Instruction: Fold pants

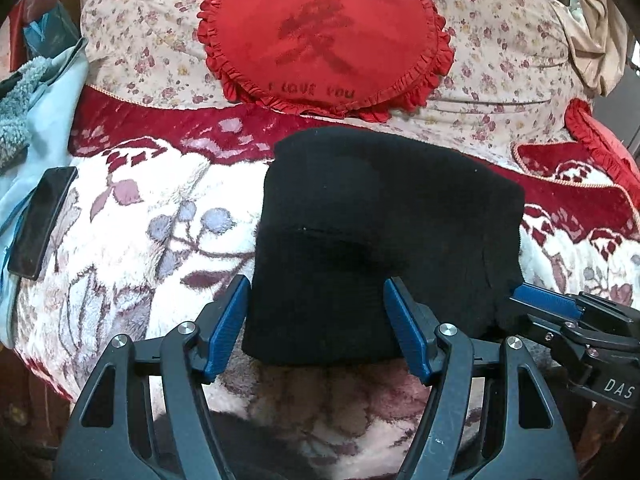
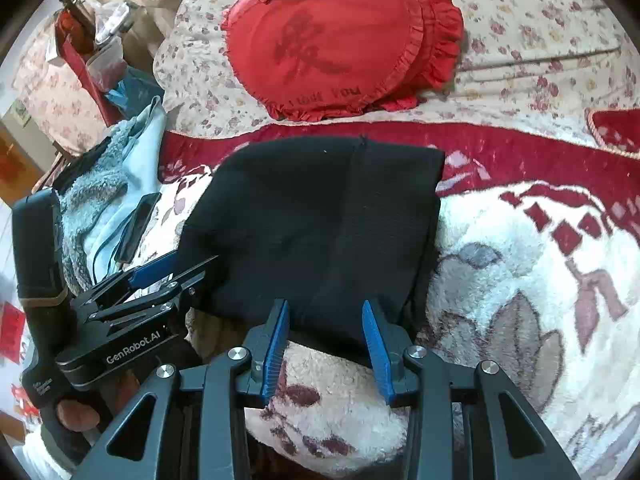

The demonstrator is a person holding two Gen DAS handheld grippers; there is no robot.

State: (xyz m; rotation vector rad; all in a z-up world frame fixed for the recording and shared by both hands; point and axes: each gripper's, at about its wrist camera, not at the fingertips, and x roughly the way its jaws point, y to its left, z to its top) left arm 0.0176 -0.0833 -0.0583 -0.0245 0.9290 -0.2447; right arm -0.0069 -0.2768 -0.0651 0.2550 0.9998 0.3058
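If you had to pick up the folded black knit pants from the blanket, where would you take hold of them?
I would probably grip the folded black knit pants at their near edge, coming from the front, low along the fluffy white-and-red floral blanket. That edge is a thick, straight stack of layers facing the tools, so one pinch likely catches all of them.

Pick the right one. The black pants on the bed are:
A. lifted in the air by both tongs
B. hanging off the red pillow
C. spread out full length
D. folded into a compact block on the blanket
D: the pants lie as a compact folded block on the blanket, short of the red pillow, with nothing lifting them.
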